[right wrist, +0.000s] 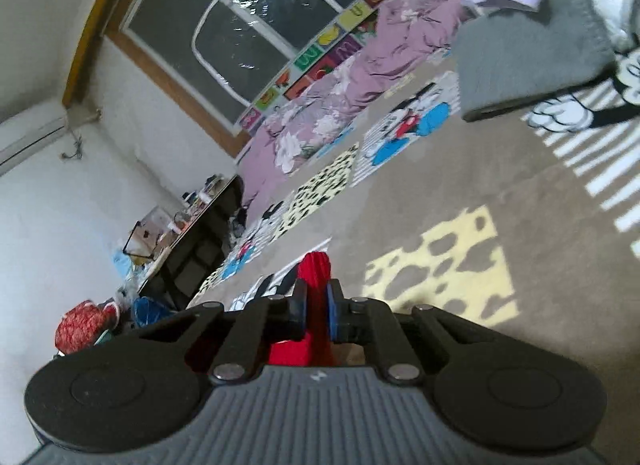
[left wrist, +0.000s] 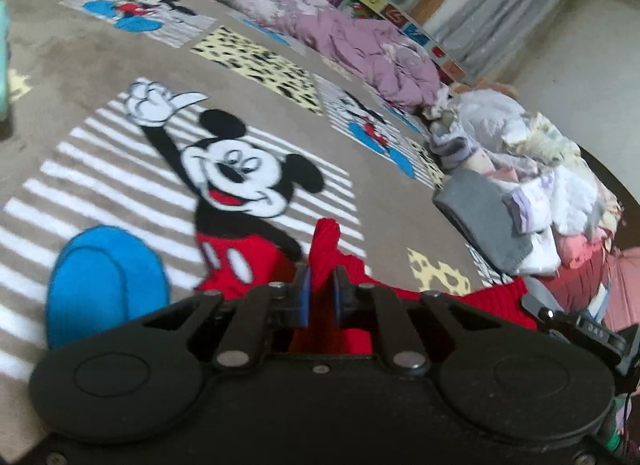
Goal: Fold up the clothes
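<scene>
Both tools, left tool (left wrist: 322,285) and right tool (right wrist: 317,297), clamp a red knit garment (left wrist: 326,241) above the cartoon-print blanket (left wrist: 120,169).

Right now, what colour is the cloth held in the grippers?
Red, with a ribbed knit; the cloth shows best in the left wrist view.

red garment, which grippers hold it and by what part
Both: the left gripper and right gripper each pinch a bunched edge of the red knit garment.
</scene>
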